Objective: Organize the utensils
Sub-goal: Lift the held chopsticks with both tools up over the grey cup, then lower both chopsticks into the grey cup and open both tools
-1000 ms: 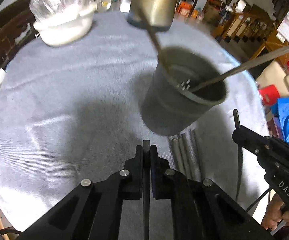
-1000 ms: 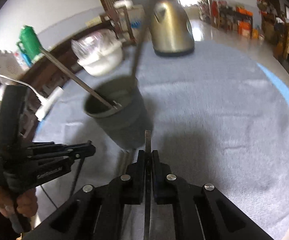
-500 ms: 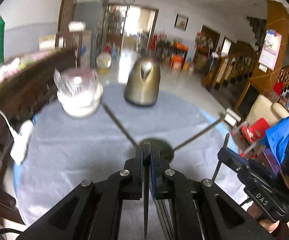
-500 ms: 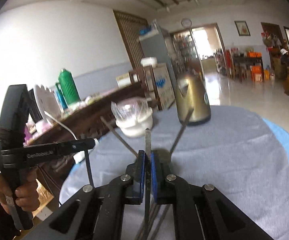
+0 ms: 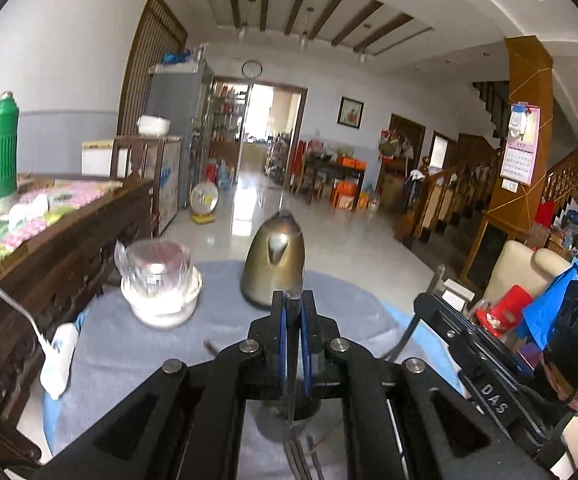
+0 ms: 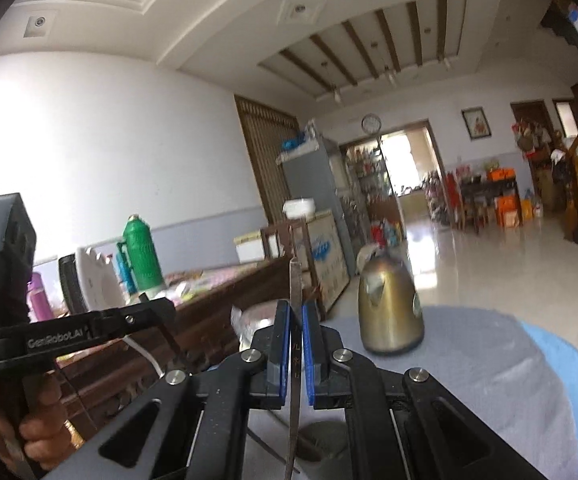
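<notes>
My left gripper (image 5: 293, 300) is shut on a thin metal chopstick (image 5: 291, 396) that hangs down over the dark grey utensil cup (image 5: 289, 424), which is mostly hidden under the fingers. My right gripper (image 6: 296, 312) is shut on a flat metal chopstick (image 6: 295, 280) held upright, its lower end above the same cup (image 6: 321, 440). Several more metal utensils (image 5: 301, 460) lie on the cloth beside the cup. Each gripper shows in the other's view, the right one (image 5: 469, 332) to the right and the left one (image 6: 101, 324) to the left.
A round table with a grey-blue cloth (image 5: 137, 356) carries a brass kettle (image 5: 273, 260) at the back and a white bowl with plastic wrap (image 5: 161, 292) to its left. A dark wooden cabinet (image 5: 49, 248) with a green thermos (image 5: 3, 148) stands on the left.
Both grippers have tilted up and risen from looking down at the cup to looking level across the room. The cup has dropped to the bottom of both views. Both stay shut on their chopsticks.
</notes>
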Demonstrator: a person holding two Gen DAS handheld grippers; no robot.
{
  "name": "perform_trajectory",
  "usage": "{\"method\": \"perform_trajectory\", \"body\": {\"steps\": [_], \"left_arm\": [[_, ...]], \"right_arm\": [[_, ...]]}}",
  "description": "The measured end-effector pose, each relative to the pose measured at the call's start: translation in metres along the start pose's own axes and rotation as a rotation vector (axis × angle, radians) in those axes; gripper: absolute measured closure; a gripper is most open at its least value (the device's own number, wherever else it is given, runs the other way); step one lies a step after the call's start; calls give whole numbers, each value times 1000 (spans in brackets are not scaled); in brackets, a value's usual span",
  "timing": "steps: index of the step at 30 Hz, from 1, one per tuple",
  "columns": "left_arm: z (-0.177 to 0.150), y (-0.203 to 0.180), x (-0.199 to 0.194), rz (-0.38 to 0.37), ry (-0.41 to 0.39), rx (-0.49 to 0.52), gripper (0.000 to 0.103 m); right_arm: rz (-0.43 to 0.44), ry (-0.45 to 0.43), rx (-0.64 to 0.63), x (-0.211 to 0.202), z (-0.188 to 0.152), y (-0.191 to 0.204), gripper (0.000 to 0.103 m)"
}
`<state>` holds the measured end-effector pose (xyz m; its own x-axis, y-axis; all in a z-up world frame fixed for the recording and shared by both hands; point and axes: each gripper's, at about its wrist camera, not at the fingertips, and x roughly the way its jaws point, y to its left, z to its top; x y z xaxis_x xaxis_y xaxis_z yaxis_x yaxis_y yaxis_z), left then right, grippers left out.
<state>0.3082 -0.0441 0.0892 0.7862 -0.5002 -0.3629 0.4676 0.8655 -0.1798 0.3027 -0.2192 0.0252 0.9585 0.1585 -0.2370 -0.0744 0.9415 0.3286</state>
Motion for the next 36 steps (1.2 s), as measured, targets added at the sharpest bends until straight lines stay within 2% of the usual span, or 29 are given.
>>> {"method": "perform_trajectory", "body": {"steps": [9,12,16,23,36], "left_arm": [[17,-10,-3,16,-98,1,96],[15,-12,2,21,-105,6,96],[5,-12,16,39,-73,15,96],[-19,-4,43,47,57,-21,96],[-41,2,47,61,123,-16,96]], "right_arm": [[-128,-107,-62,26,9,16,96],[-150,-102,-77,37,4,16,96],[-166,-54,-109,52,-9,17,96],[-167,21,-76,58,-20,2,96],[-171,62,-38,48,-30,-10,96]]}}
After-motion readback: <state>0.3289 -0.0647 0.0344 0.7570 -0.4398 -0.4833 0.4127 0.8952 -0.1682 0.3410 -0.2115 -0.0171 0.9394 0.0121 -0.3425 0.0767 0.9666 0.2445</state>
